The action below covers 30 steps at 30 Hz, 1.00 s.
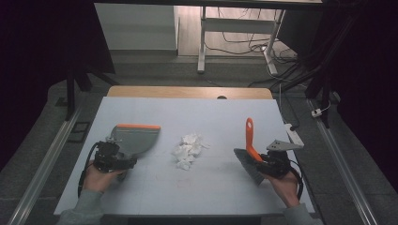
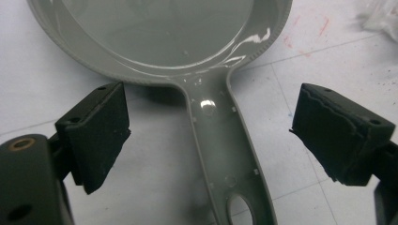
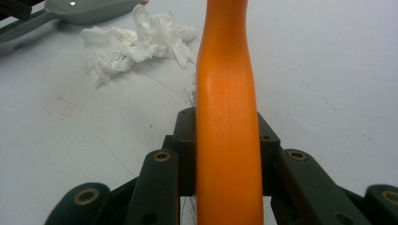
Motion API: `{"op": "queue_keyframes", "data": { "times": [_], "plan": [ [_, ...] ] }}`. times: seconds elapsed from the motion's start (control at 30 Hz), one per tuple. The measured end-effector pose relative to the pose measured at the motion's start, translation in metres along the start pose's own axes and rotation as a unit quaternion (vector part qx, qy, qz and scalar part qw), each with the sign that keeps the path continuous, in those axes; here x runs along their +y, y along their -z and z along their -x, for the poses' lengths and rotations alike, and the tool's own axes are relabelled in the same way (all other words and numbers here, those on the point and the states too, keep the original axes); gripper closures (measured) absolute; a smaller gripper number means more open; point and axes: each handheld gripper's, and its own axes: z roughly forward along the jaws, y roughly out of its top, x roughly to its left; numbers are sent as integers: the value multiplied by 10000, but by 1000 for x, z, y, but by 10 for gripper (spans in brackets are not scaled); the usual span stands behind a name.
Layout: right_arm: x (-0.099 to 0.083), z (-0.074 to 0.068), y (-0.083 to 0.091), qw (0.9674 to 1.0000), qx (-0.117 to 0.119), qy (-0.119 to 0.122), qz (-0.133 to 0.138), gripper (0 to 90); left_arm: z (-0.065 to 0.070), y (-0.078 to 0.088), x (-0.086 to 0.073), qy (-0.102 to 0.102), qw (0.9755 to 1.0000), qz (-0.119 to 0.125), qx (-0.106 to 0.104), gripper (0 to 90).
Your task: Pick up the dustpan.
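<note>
In the left gripper view, the grey dustpan (image 2: 159,33) runs off the top edge, and its handle (image 2: 225,154) is cut off at the bottom. In the right gripper view, the orange brush handle (image 3: 227,117) leaves the picture at top and bottom, and its bristles stay hidden. The white paper bits (image 1: 189,150) look too small to tell apart from high up.

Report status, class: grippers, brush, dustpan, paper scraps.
Right gripper shut on brush. Left gripper open, astride dustpan handle, not gripping. Paper scraps between them, nothing in the way.
</note>
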Motion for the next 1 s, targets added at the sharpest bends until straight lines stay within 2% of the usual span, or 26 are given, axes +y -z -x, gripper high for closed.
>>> {"op": "queue_keyframes", "data": {
  "times": [0.27,0.53,0.83,1.0],
  "plan": [
    [-1,-1,-1,10000,-9,12,-28,704,-4,-8,-3,182,9998,-95,-64,118],
    [-1,-1,-2,10000,-14,30,-52,704,-7,-17,-5,341,9993,-136,-38,130],
    [-1,0,-3,9999,-41,48,-82,704,-11,-24,-5,562,9983,-91,-92,218],
    [-1,-1,-3,9999,-47,57,-73,704,-11,-28,-6,602,9980,-109,-145,286]
  ]
}}
